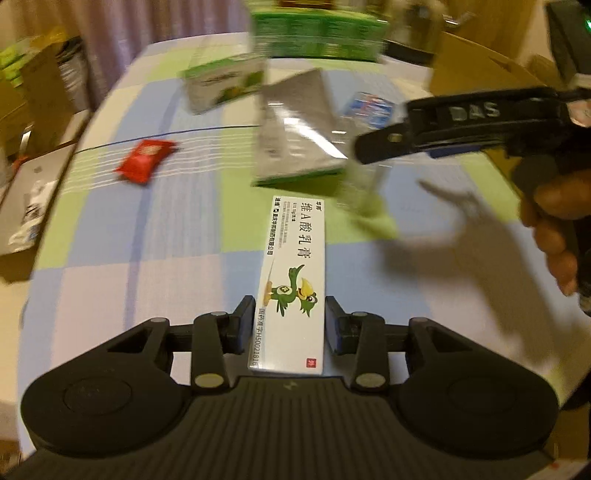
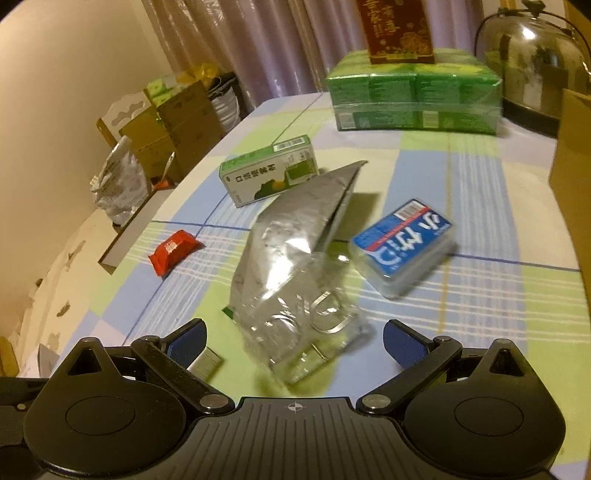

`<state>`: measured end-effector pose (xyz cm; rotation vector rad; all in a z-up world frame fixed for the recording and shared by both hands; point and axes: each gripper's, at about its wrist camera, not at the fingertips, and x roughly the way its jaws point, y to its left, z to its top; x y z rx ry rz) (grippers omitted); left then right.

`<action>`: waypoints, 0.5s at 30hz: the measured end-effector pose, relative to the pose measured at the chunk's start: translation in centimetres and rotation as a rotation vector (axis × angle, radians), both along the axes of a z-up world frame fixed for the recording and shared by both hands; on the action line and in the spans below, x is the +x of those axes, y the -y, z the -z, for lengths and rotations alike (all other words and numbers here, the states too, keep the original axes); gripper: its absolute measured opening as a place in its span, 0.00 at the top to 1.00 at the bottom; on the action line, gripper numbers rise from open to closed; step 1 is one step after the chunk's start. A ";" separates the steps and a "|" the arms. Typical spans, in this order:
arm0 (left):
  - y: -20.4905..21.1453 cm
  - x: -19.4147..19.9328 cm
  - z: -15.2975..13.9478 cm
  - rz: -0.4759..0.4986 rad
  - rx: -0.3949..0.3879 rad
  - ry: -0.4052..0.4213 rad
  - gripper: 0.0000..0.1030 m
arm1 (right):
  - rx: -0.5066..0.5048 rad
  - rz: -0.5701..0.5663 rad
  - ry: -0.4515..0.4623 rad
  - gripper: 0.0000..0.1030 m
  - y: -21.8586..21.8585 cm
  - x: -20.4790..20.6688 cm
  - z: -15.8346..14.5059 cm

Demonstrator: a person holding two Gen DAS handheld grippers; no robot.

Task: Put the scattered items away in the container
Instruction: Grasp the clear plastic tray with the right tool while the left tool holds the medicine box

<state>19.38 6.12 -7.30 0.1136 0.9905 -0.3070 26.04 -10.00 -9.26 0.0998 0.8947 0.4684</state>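
My left gripper [image 1: 290, 325] is shut on a long white ointment box [image 1: 293, 266] printed with a green bird, its far end pointing out over the checked tablecloth. My right gripper [image 2: 295, 339] stands wide open, and its blue pads [image 2: 188, 338] are apart from a clear plastic object [image 2: 306, 332] that lies between them. In the left wrist view, the right gripper [image 1: 406, 136] hangs over that clear object [image 1: 364, 188], with a hand on its grip. A silver foil pouch [image 2: 295, 229] lies just beyond. A cardboard box [image 2: 570, 166] stands at the right edge.
Scattered on the cloth are a green-and-white carton [image 2: 269, 173], a red snack packet [image 2: 173, 251] and a blue tissue pack [image 2: 402, 243]. At the back stand a green wrapped bundle [image 2: 413, 99], a red box [image 2: 399, 29] on it and a shiny metal pot [image 2: 535, 62]. Cartons crowd the floor left.
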 end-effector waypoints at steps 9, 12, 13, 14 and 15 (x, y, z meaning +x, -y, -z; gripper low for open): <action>-1.1 0.8 0.2 -0.044 -0.031 -0.010 0.67 | -0.077 -0.013 -0.013 0.73 -0.4 0.3 1.5; -0.6 0.6 0.2 -0.036 -0.044 -0.010 0.67 | -0.097 -0.021 -0.010 0.76 0.8 -0.6 1.0; -0.4 0.5 0.2 -0.030 -0.044 -0.008 0.67 | -0.091 -0.025 -0.017 0.76 1.4 -1.1 0.8; 0.0 0.4 0.2 -0.023 -0.044 -0.007 0.67 | -0.090 -0.029 -0.023 0.76 2.0 -1.7 0.7; 0.3 0.2 0.2 -0.019 -0.048 -0.009 0.67 | -0.096 -0.037 -0.024 0.76 2.5 -2.4 0.5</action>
